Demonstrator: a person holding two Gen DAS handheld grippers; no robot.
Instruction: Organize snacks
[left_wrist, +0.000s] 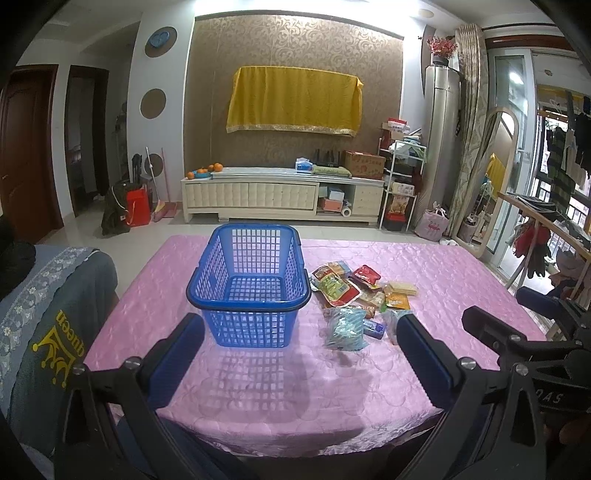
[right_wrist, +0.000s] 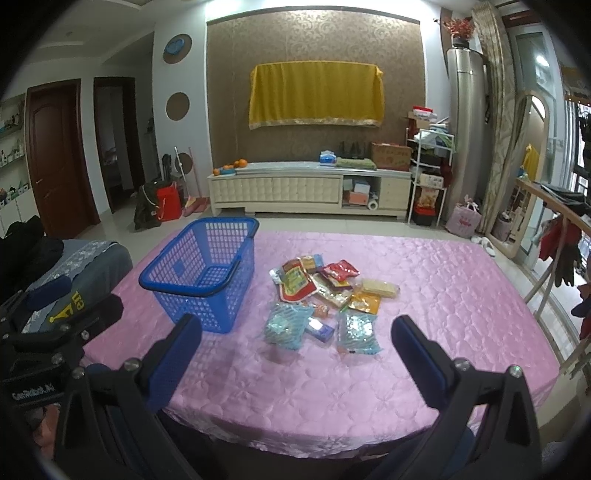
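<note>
An empty blue plastic basket (left_wrist: 248, 295) (right_wrist: 207, 275) stands on the pink table (left_wrist: 332, 387) (right_wrist: 424, 314). To its right lies a pile of snack packets (left_wrist: 354, 291) (right_wrist: 325, 295): a red and green pouch (left_wrist: 335, 287) (right_wrist: 295, 282), several small packs, and pale blue packets (left_wrist: 345, 329) (right_wrist: 285, 325) (right_wrist: 357, 332) nearest me. My left gripper (left_wrist: 299, 325) is open, hovering over the table's near edge in front of the basket. My right gripper (right_wrist: 295, 326) is open too, in front of the snack pile. Neither holds anything.
A chair with a grey cover (left_wrist: 48, 314) (right_wrist: 88, 266) stands at the table's left. A wooden rack with hanging clothes (left_wrist: 535, 236) (right_wrist: 554, 236) is at the right. A white TV cabinet (left_wrist: 280, 195) (right_wrist: 310, 192) stands along the far wall, beyond open floor.
</note>
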